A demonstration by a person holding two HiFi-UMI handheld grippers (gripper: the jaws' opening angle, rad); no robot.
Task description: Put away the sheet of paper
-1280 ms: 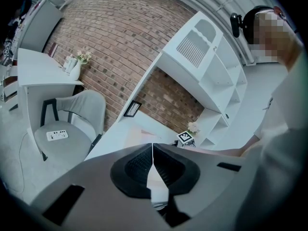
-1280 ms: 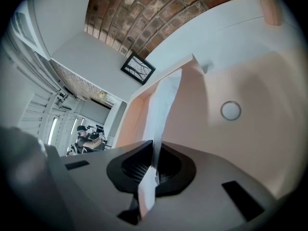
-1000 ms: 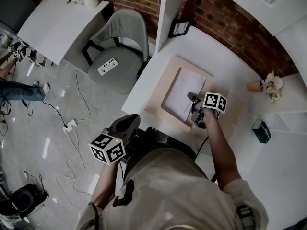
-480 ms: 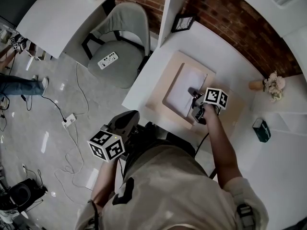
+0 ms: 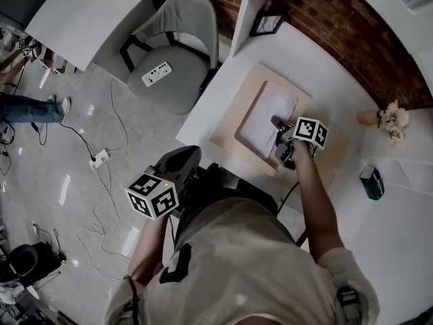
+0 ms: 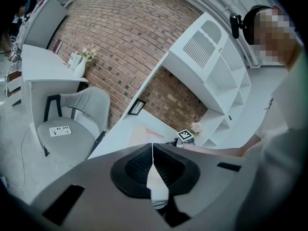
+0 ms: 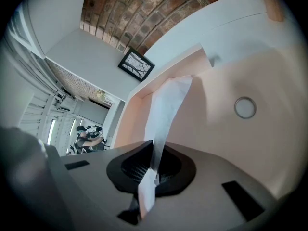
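Right gripper [image 7: 155, 150] is pinching the paper [image 7: 166, 105] edge mid-frame; best lifting slowly, avoiding creases. Left gripper [image 6: 152, 153] is idling lower left, jaws together.

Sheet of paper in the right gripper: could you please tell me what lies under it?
The sheet of paper, pinched at its near edge by the right gripper, is over a peach mat. Whatever else may lie on the mat directly beneath the sheet is covered.

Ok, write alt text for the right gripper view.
The right claw is shut on a white sheet of paper, which rises edge-on from between its jaws above a peach surface. Behind it, a framed picture leans by a white wall, with a brick wall beyond.
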